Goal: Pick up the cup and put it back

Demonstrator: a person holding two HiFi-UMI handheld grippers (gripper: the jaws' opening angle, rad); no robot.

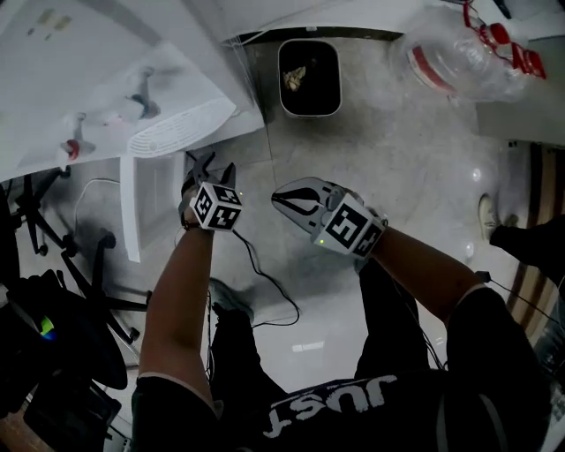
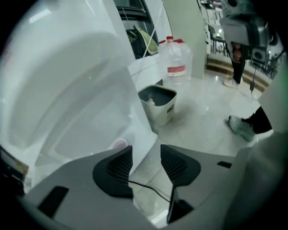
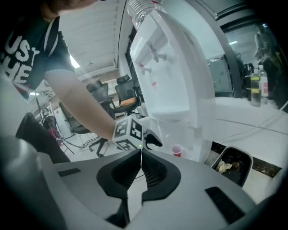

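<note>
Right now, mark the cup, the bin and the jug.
Cup [image 3: 177, 151]: right gripper view, on its red side.
Bin [image 2: 162, 112]: left gripper view, on its pale front wall.
Jug [image 2: 176, 70]: left gripper view, on its red label.

The dispenser [image 1: 106, 79] sits to your front-left, with a bottle [image 3: 139, 11] inverted on top of it. The cup [image 3: 177, 151] stands low against the dispenser's front, just beyond your left gripper [image 1: 212, 168]; can't tell what it rests on. The bin [image 1: 309, 78] is on the floor right of the dispenser, near its corner. The water jug [image 1: 459, 57] stands further right, past the bin. Your right gripper [image 1: 281, 199] is near the left one, on its right. A cable [image 1: 265, 282] runs along the floor beneath both. The chairs [image 1: 53, 256] stand to your left. Another person's shoe [image 1: 488, 216] is well off to your right.
</note>
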